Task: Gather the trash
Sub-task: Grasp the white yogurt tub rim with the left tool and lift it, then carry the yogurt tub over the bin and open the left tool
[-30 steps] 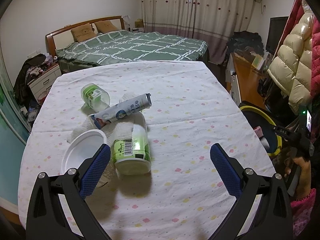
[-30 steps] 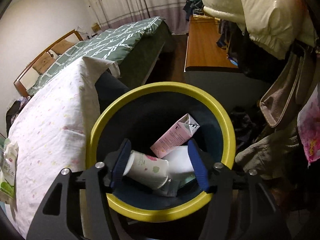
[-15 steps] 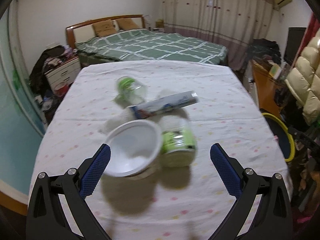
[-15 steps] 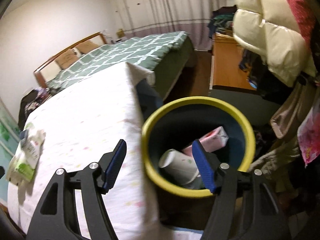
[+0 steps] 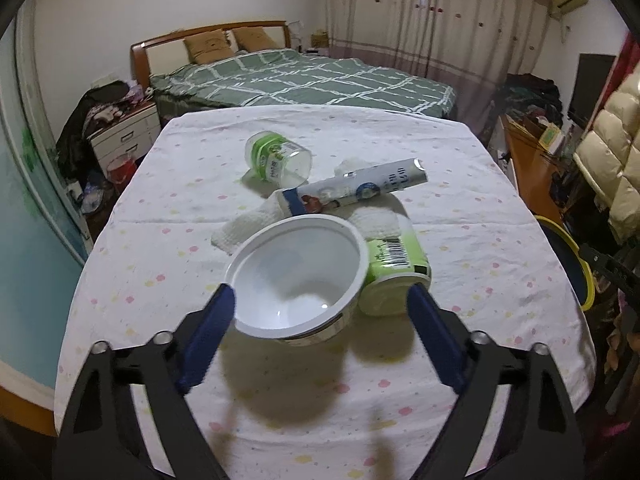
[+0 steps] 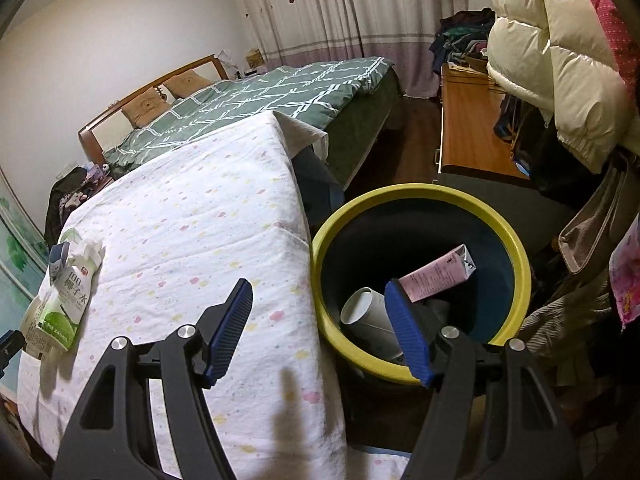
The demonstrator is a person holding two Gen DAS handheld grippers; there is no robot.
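In the left wrist view a white plastic bowl [image 5: 298, 280] sits on the cloth-covered table [image 5: 460, 216], between the open fingers of my left gripper [image 5: 320, 332], its rim by the left pad. Beside it lie a green-and-white cup [image 5: 394, 276], a blue-and-white carton [image 5: 356, 192], white tissue [image 5: 256, 224] and a clear green-banded cup [image 5: 278, 158]. My right gripper [image 6: 320, 328] is open and empty, over the table edge beside the yellow-rimmed bin [image 6: 416, 196]. The bin holds a pink carton [image 6: 438, 276] and a white cup [image 6: 366, 314].
A green carton [image 6: 66, 300] and tissue lie at the table's far left in the right wrist view. A green-quilted bed [image 5: 304, 80] stands beyond the table. A wooden desk [image 6: 468, 132] and hanging puffy coats [image 6: 552, 52] crowd the right side.
My left gripper moved closer to the white bowl, which now sits between its fingers. My right gripper swung left from above the bin toward the table edge.
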